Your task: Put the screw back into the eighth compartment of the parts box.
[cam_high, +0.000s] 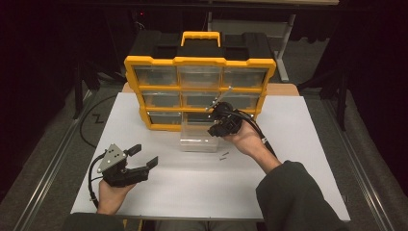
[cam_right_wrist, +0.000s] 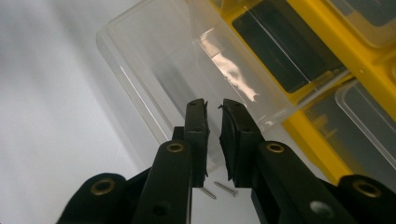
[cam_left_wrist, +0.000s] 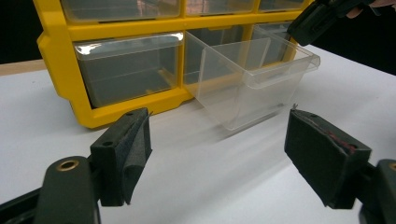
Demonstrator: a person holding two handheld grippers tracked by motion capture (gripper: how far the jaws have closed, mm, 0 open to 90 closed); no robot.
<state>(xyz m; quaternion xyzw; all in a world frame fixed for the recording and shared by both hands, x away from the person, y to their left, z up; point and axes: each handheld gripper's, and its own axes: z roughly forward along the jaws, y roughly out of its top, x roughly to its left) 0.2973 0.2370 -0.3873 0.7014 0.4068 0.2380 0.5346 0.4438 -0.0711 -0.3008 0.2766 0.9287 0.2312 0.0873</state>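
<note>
Right gripper view: right gripper fingers slightly apart, empty, above clear drawer.

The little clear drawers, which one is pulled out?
The bottom middle drawer. It sticks out of the yellow organizer onto the table; the other drawers sit pushed in.

Two small nails on the table are too tiny to make out in the high view — in the right gripper view the black jaws cover part of them. The organizer is cut off at the left gripper view's top edge.
</note>
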